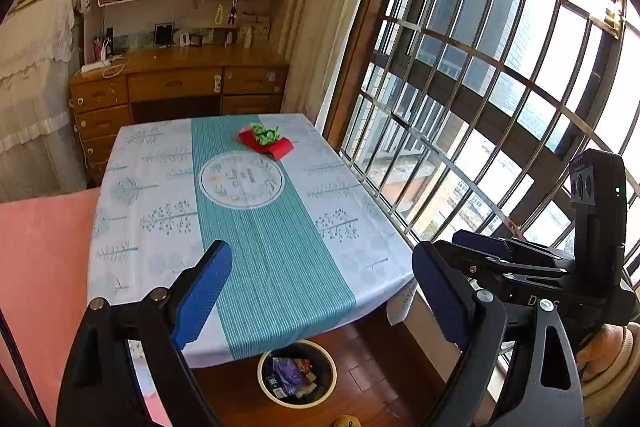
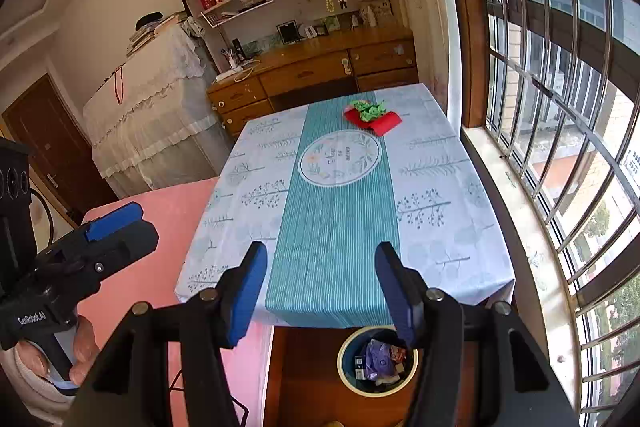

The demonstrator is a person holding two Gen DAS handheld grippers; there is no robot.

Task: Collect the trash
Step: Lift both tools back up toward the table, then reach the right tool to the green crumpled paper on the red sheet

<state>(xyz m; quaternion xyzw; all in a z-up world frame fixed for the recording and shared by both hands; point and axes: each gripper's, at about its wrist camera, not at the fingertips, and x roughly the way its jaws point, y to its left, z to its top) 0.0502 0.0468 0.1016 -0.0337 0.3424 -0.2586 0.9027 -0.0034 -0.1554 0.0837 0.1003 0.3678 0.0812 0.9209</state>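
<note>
Although both pairs of tongs hang high above the near edge of the tabletop (image 1: 132,195), neither holds anything: the left tongs (image 1: 320,287) stand wide open with only the striped cloth showing between the blue pads, and the right tongs (image 2: 320,287) stand partly open, likewise with nothing in their gap.

Going left to right across the tabletop, the left and middle parts carry only the printed cloth, and the remaining trash sits at the far end, just right of the centre stripe: one crumpled green wad (image 1: 264,133) lying on one red sheet (image 1: 266,147) that is bent and curled at its near edge. So I count two pieces still out (the green may be more than one scrap bunched together; I cannot tell).

Both look like paper or thin foil, so I judge them very light, soft and easily crushed, with no fragility to worry about. The green wad should take a pinch anywhere across its bulk. The red sheet lies nearly flat, which makes it the harder one; its raised curled edge looks like the best place to take hold, since pads closing on a flat part would probably slide or drag the cloth.

On the floor below the near edge stands one round bin (image 1: 262,375), already holding several wrappers, a purple one among them.
</note>
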